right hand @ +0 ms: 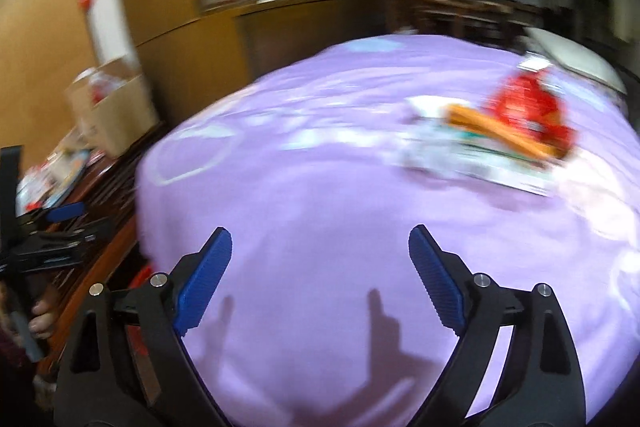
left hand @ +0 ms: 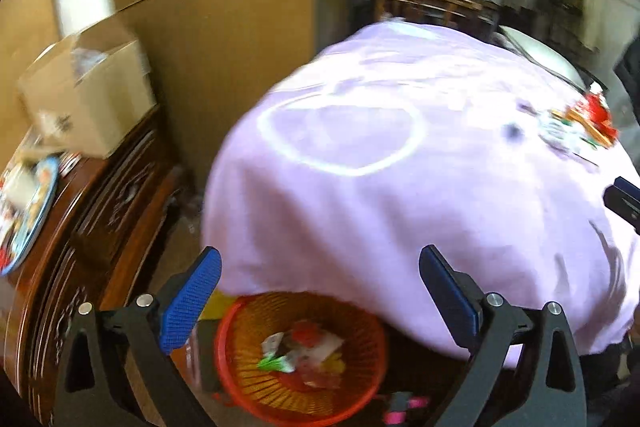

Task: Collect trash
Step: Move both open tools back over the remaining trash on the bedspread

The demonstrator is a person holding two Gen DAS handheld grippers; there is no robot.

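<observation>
Right gripper [right hand: 320, 275] hung released and empty, wrappers [right hand: 492, 139] ahead-right awaiting pickup; left gripper [left hand: 320, 303], released, hovered above basket [left hand: 360, 383].

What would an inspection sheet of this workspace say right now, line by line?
Surface: table under a lilac cloth, mostly bare.
Job's things: wrappers lying on the cloth's far right; orange basket below the table edge, holding some trash.
Clutter: cardboard box and a plate on the dark wooden cabinet.
Grippers: left gripper and right gripper both open, empty.
Cables: nothing seen.
Surroundings: brown partition wall; blurred furniture behind.
</observation>
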